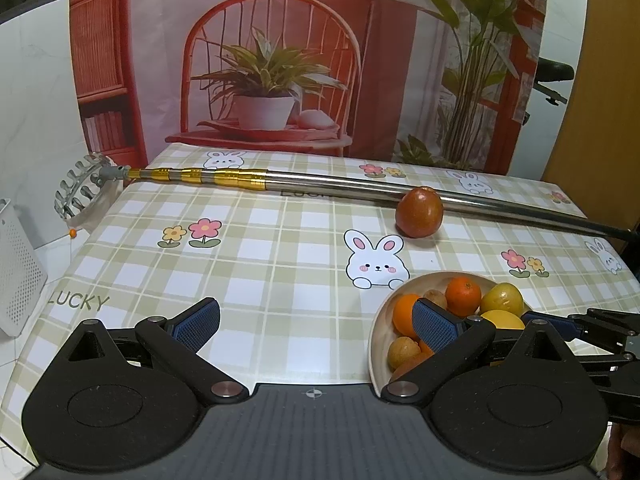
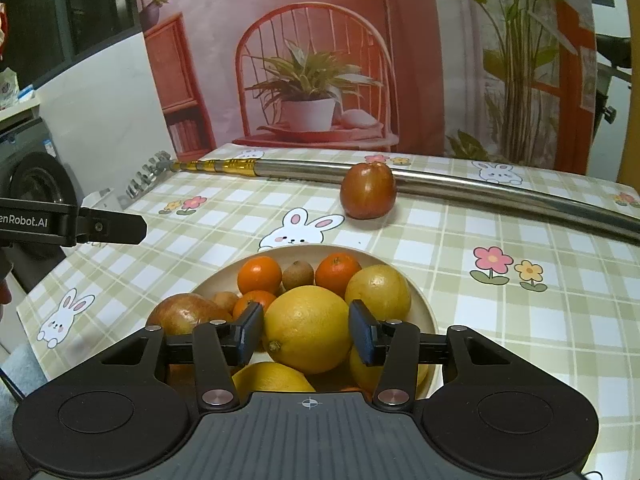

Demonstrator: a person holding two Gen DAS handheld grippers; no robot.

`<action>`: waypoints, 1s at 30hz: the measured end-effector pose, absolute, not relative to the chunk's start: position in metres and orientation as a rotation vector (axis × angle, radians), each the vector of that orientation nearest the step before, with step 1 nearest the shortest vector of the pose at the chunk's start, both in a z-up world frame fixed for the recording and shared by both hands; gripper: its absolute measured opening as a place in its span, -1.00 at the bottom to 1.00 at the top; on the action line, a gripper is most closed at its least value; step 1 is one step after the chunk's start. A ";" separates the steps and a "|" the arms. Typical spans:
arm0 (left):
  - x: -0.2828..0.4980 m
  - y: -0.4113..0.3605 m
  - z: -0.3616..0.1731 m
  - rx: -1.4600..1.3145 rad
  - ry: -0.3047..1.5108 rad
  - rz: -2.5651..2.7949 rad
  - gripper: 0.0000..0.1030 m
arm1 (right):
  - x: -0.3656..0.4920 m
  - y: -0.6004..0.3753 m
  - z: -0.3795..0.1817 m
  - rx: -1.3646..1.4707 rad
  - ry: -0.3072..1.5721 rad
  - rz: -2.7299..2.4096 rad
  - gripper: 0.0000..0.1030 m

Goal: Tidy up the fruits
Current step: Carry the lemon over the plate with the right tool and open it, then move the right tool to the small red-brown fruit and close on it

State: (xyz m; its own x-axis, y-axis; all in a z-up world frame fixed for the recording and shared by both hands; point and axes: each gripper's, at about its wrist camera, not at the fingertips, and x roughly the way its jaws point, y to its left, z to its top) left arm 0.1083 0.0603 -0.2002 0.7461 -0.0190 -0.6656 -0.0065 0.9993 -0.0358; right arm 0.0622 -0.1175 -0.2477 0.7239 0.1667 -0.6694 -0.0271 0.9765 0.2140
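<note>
Here the right tongs (image 2: 306, 330) pinch a lemon (image 2: 307, 328) over the bowl (image 2: 430, 312) at lower centre, while the spread left tongs (image 1: 316, 322) idle beside it.

tablecloth word: "LUCKY" printed in grey-green caps on the checked tablecloth (image 1: 280, 256), down near its left edge in the left wrist view, reads clean.

second tablecloth word: more print peeks out from under the metal pole (image 1: 360, 186) around the middle of the table. Only the bottoms of the letters show, so I can't really read it.

gripper branding: "enRobot.AI" in white on the black side of the left gripper (image 2: 72, 224), seen at the left edge of the right wrist view. The start of the word is cut off by the frame.

anything else: nope, no numbers or stickers on the fruit that I can make out.
</note>
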 end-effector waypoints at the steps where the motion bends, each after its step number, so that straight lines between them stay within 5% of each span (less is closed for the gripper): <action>1: 0.108 0.060 -0.200 -0.037 0.729 -0.007 1.00 | 0.063 -0.117 -0.248 0.196 0.755 0.108 -0.15; 30: 0.129 0.070 -0.182 -0.046 0.628 -0.141 1.00 | 0.088 -0.148 -0.213 0.225 0.685 0.088 -0.15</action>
State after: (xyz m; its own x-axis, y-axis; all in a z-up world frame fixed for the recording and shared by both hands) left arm 0.1287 0.0697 -0.1821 0.7997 -0.1455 -0.5825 0.1179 0.9894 -0.0853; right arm 0.0878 -0.1481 -0.2127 0.7721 0.1539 -0.6166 -0.0064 0.9720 0.2347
